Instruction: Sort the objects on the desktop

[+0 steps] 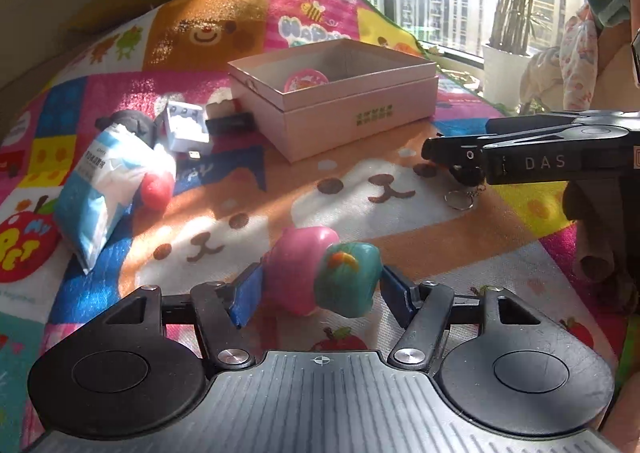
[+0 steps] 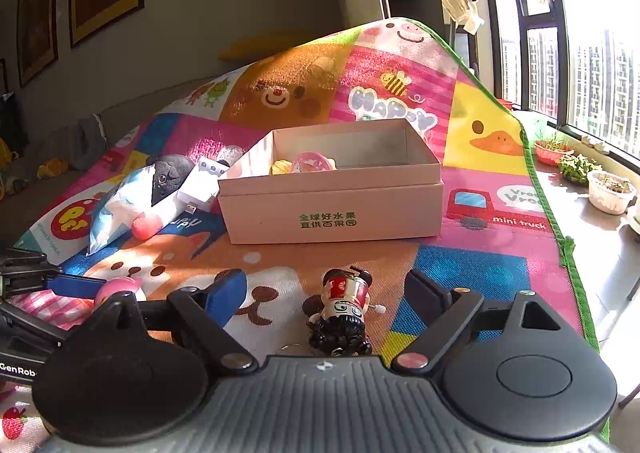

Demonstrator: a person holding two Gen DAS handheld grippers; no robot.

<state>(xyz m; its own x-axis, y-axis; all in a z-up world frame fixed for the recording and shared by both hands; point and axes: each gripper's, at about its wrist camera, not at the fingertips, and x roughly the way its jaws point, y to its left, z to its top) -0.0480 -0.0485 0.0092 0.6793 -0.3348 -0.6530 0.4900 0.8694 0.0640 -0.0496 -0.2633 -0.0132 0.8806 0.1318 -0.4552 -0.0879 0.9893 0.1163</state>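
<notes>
Figurine (image 2: 340,315) shows between right jaws; left view lacks it.

A rounded toy (image 1: 322,271) is seen between the jaws of the left gripper (image 1: 320,285). A wind-up figure (image 2: 343,313) lies between the jaws of the right gripper (image 2: 320,293), touched by neither. Ahead of both pairs of jaws an open box (image 2: 332,205) is placed on the mat (image 2: 480,261). Ahead and left of the jaws a pouch (image 1: 100,189) is found, with a ball (image 1: 158,189) just beside it.

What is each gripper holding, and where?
Left gripper appears to clamp the pink-and-teal toy by its two sides; right gripper holds nothing, open around the wind-up figure.
</notes>
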